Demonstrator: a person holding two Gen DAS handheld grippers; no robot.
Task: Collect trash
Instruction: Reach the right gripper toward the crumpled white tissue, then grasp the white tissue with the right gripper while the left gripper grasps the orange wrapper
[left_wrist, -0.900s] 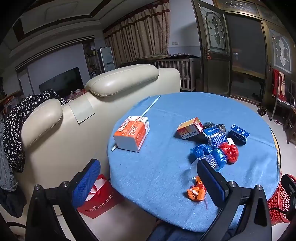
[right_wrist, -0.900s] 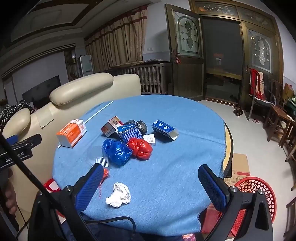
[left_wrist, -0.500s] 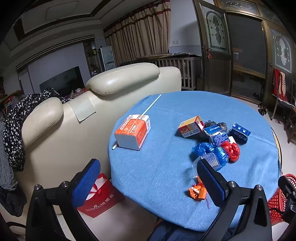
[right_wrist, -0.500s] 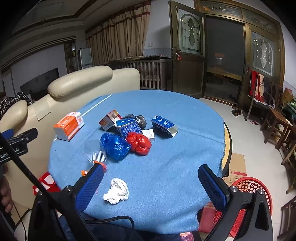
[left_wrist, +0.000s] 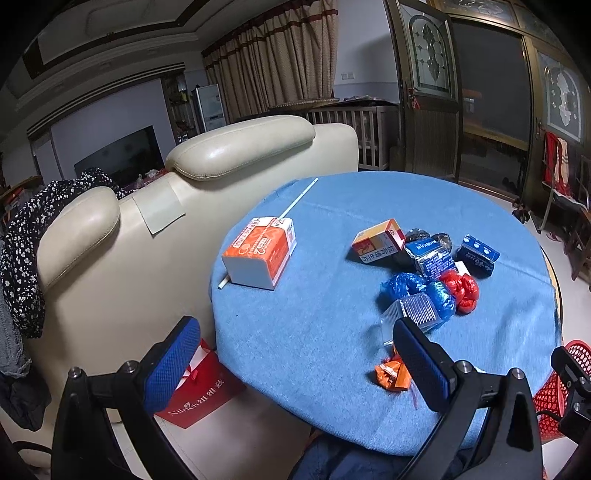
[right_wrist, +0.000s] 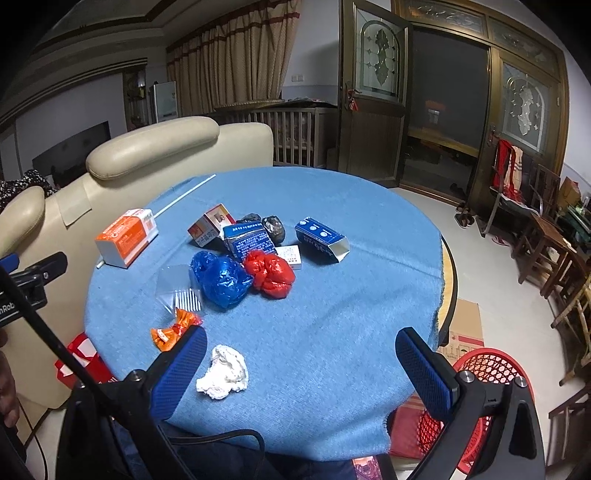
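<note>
Trash lies on a round table with a blue cloth (right_wrist: 332, 295): an orange and white carton (left_wrist: 260, 256) (right_wrist: 127, 242), small boxes (right_wrist: 210, 225), a blue bag (right_wrist: 221, 277), a red bag (right_wrist: 271, 273), a clear plastic tray (right_wrist: 179, 291), an orange wrapper (right_wrist: 171, 330) (left_wrist: 391, 373) and a crumpled white tissue (right_wrist: 223, 373). My left gripper (left_wrist: 295, 362) is open and empty over the table's near left edge. My right gripper (right_wrist: 303, 373) is open and empty above the near edge, the tissue by its left finger.
A red mesh basket (right_wrist: 487, 373) stands on the floor at the table's right, beside a cardboard box (right_wrist: 463, 325). A cream sofa (left_wrist: 147, 229) backs onto the table's left side, with a red gift bag (left_wrist: 201, 391) on the floor. Wooden chairs (right_wrist: 554, 251) stand at the far right.
Both grippers have drifted slightly; the table contents sit a little lower and nearer in the right view. Nothing was picked up or moved on the table.
</note>
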